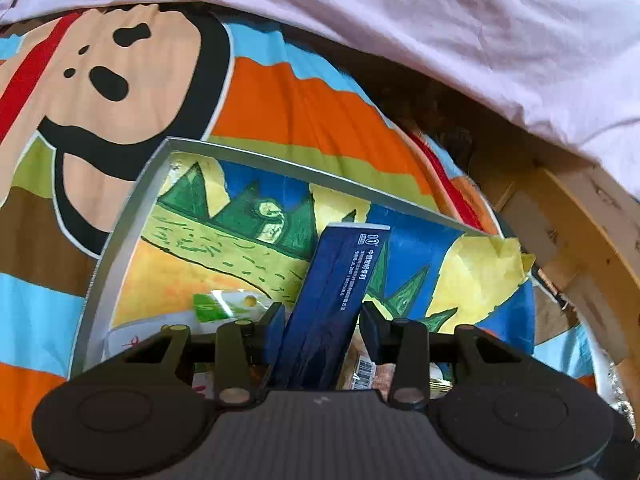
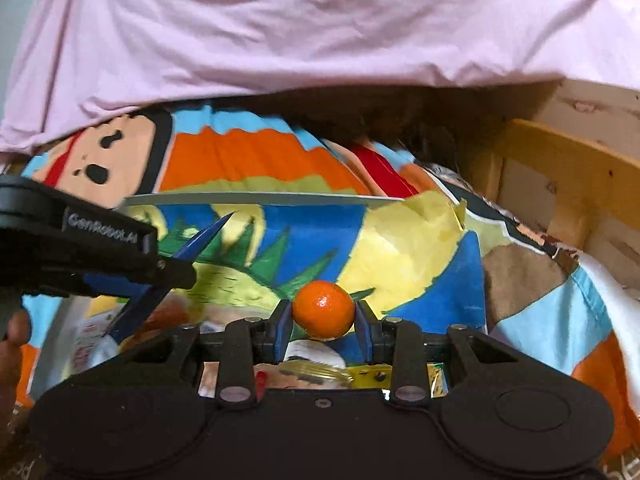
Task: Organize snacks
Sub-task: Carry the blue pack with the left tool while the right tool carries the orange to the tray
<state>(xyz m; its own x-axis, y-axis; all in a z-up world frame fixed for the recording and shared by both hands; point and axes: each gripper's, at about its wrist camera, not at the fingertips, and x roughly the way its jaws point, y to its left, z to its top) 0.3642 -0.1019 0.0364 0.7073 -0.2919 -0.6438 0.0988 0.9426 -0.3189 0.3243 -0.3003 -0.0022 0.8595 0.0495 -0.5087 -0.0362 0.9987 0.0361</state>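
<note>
Meanwhile, my left gripper [image 1: 322,322] was clamped on a dark blue snack packet [image 1: 334,300], a long flat glossy pouch with small white print that stood tilted up between the black fingers [image 1: 274,326]. It hung over a shallow grey-rimmed tray [image 1: 120,240] whose floor carried a painted picture in greens, yellows and blues. Other wrappers lay in the tray's near end, among them a green-and-white packet [image 1: 218,306] and one with a barcode [image 1: 366,372], mostly hidden behind the gripper body.

My right gripper [image 2: 323,316] held a small round mandarin [image 2: 323,309], shiny orange with a dimpled skin, pinched at its sides between the blue-padded fingers [image 2: 285,322]. It was above the tray's near part, right of the blue packet. In the right wrist view the left gripper came in from the left edge, angled down, with the packet showing edge-on as a thin blade. Part of a hand [image 2: 12,344] showed at the far left edge.

The tray sat on a soft cartoon-print bedsheet [image 1: 280,112] in orange, sky blue and brown. A wrinkled pale pink cloth [image 2: 300,28] draped across the far side, and a raw wooden frame [image 2: 560,176] stood to the right.
</note>
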